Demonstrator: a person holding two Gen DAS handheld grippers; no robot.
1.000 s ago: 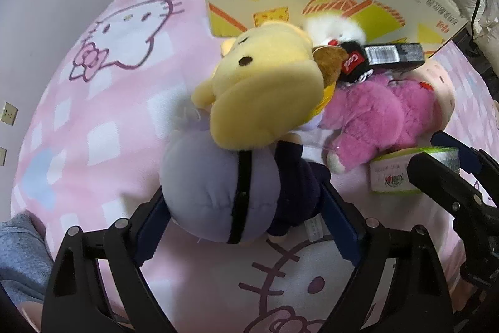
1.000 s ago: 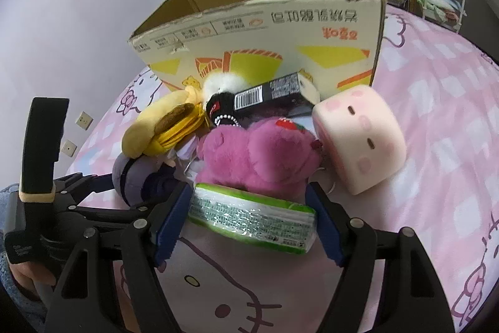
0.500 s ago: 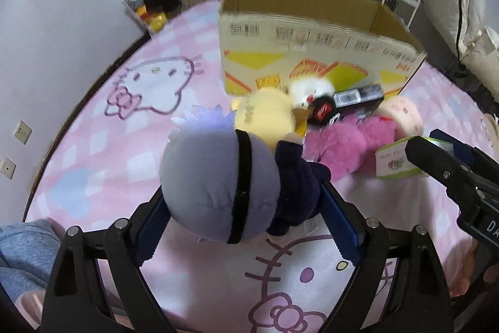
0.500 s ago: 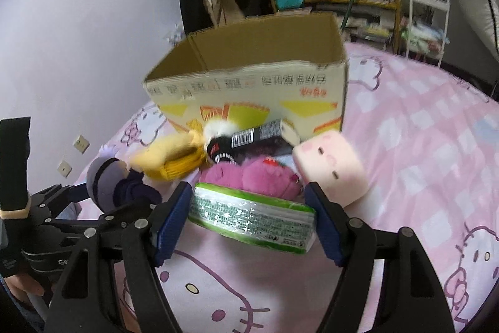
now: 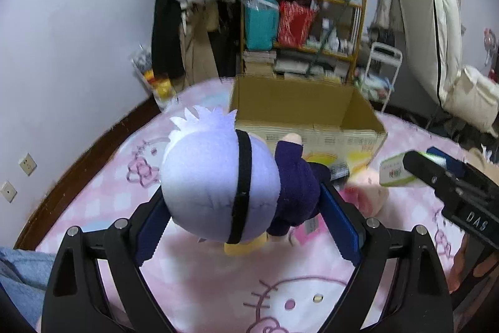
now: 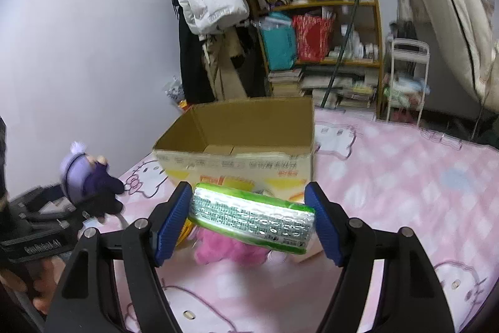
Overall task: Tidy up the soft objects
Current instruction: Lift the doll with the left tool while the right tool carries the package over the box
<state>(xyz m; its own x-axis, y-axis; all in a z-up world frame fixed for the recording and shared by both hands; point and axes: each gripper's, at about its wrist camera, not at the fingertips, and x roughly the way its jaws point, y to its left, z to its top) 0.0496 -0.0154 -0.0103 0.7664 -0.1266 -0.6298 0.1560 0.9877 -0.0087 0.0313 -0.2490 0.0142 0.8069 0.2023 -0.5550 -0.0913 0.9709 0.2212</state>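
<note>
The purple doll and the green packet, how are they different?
The purple doll is round, plush and wears a black band; the green packet is flat, shiny and printed. The doll sits in the left gripper; the packet in the right gripper. Both are held up above the pink bed, near the cardboard box.

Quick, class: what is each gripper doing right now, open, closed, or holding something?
Left gripper: closed on the purple-haired plush doll.
Right gripper: closed on the green tissue pack.
</note>
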